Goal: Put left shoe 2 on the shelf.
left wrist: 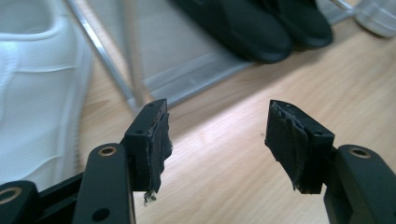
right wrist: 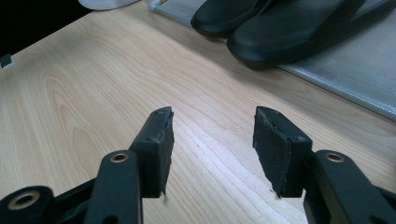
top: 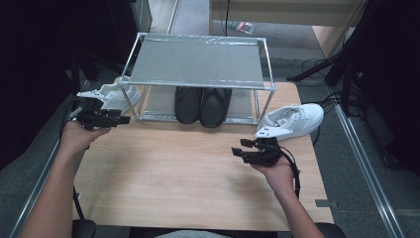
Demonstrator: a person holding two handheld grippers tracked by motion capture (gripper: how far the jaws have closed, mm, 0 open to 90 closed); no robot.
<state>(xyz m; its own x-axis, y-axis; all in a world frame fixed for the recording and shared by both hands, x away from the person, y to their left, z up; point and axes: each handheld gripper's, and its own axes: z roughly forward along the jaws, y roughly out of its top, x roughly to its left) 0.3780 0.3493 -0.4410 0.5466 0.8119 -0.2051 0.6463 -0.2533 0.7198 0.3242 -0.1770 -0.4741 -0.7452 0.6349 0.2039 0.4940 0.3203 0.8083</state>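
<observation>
1. A person sits at a wooden table (top: 198,173) and holds a two-jaw gripper in each hand.
2. A metal shoe rack (top: 198,62) with two shelves stands at the far side of the table. A pair of black shoes (top: 203,105) sits side by side on its lower shelf; the top shelf is bare.
3. A white sneaker (top: 116,96) lies at the rack's left end, partly behind the rack's front left post.
4. A second white sneaker (top: 292,120) lies on the table at the rack's right end, near the table's right edge.
5. The left gripper (top: 121,119) is held above the table's left edge, just in front of the left sneaker and pointing right. In the left gripper view its jaws stand wide apart with nothing between them, and the sneaker (left wrist: 37,84) lies close at the left.
6. The right gripper (top: 237,147) is held over the table, near the right sneaker's toe. Its jaws also stand wide open and hold nothing, pointing toward the black shoes (right wrist: 280,28).
</observation>
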